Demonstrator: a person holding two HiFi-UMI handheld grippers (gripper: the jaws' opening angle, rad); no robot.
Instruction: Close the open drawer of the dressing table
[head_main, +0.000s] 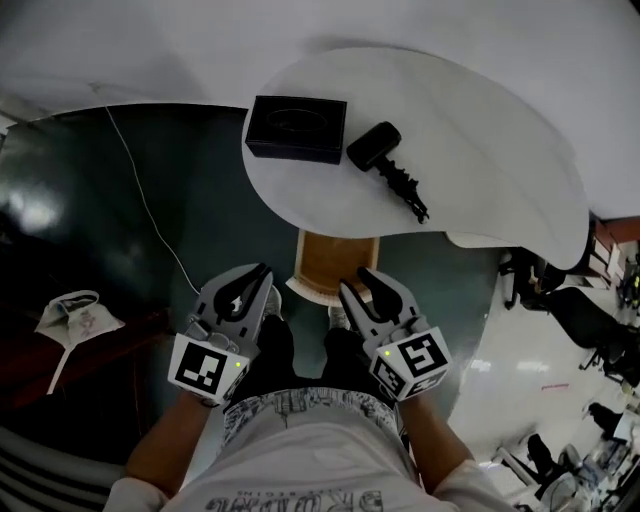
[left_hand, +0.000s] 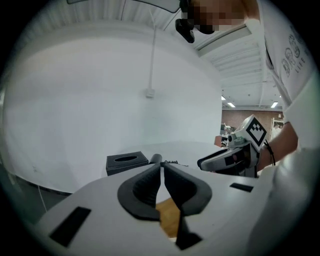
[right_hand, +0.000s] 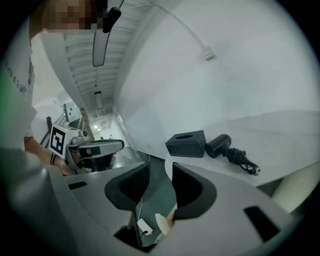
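Jaws of the left gripper (head_main: 262, 274) meet at the tips, empty; the right gripper (head_main: 356, 282) has its jaws apart, also empty. Drawer (head_main: 336, 262) juts open under the counter (head_main: 470, 140), just ahead of both; neither touches it, so the whole push remains

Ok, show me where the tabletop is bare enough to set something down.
Bare: the tabletop right of the hair dryer, out to its right rim. Crowded: the left end, where the black box and dryer sit close together.
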